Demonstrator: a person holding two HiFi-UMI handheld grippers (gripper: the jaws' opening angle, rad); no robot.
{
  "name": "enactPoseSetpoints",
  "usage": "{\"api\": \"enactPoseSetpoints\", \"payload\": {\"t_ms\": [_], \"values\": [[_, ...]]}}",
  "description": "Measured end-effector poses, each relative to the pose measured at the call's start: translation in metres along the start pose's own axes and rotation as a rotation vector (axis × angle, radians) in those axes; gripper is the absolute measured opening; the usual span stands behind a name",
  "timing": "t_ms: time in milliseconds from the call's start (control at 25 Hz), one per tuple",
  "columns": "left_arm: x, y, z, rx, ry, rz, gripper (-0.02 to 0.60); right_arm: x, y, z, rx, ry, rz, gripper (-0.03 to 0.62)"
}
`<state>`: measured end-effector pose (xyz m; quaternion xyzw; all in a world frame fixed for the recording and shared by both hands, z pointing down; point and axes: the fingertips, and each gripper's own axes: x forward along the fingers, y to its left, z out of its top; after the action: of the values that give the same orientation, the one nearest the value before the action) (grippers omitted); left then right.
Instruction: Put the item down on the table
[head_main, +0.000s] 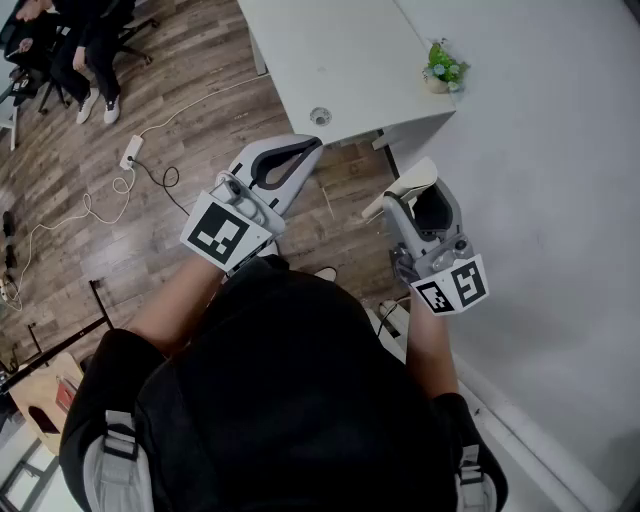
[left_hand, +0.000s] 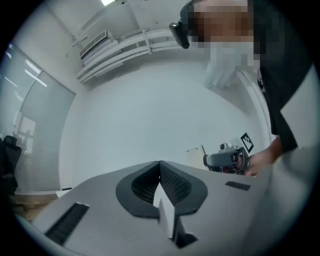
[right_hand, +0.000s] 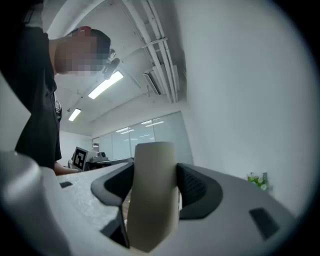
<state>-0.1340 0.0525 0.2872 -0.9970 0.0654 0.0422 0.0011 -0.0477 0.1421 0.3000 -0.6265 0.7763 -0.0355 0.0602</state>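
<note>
While right tongs clamp the cream item, left tongs meet empty; a plant stands on the table.

Count, with places given from the desk.
Desks: one.
Plants: one, on the desk's right corner.
Cable holes: one, in the desk's near edge.
Claws: two, the left claw and the right claw, both just off the desk's near edge.
Items: one, cream, in the right claw.
Power strips: one, on the floor left of the desk.
Seated persons far left of the desk: number unclear.
</note>
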Motion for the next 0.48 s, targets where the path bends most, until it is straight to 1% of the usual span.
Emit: {"api": "enactPoseSetpoints", "payload": {"t_ms": [160, 240, 320, 480], "values": [[-0.002, -0.056, 0.019, -0.012, 0.001, -0.005, -0.006, -0.031, 0.019, 0.014, 0.008, -0.005, 0.07, 0.275], [-0.005, -0.081, 0.023, 0.009, 0.007, -0.008, -0.006, -0.044, 0.027, 0.018, 0.007, -0.015, 0.095, 0.275], [-0.009, -0.098, 0.025, 0.026, 0.009, -0.003, -0.006, -0.051, 0.034, 0.017, 0.01, -0.021, 0.11, 0.275], [-0.016, -0.121, 0.023, 0.018, 0.026, 0.009, -0.006, -0.067, 0.048, 0.02, -0.008, -0.03, 0.138, 0.275]]}}
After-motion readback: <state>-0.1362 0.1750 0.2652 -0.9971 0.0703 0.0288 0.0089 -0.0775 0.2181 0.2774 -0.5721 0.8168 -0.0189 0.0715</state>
